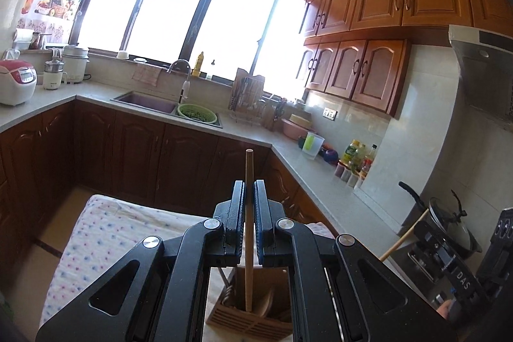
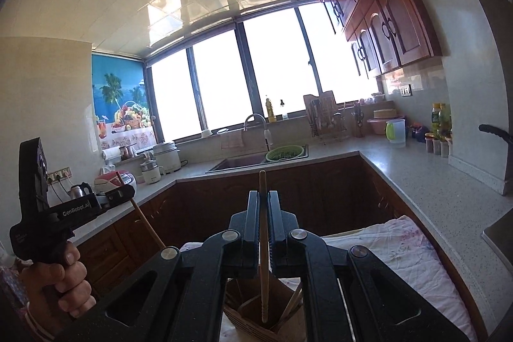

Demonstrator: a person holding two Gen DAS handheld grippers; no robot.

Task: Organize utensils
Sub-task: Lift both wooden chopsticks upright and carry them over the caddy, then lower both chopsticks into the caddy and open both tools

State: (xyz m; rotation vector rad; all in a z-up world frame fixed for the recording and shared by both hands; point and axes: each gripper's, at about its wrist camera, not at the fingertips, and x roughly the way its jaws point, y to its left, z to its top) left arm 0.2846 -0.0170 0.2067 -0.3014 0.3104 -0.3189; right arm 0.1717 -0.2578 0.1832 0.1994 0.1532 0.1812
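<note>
Left tool (image 1: 248, 197) pinching upright chopstick (image 1: 248, 233), right tool (image 2: 264, 207) pinching another chopstick (image 2: 263, 246), wooden holder (image 1: 243, 318) at bottom centre half hidden behind tools, its contents unclear

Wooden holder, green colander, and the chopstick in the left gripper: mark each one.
wooden holder (image 1: 243, 321): left wrist view, slatted front wall.
green colander (image 1: 197, 112): left wrist view, inside the sink.
chopstick (image 1: 249, 169): left wrist view, shaft above the fingers.
</note>
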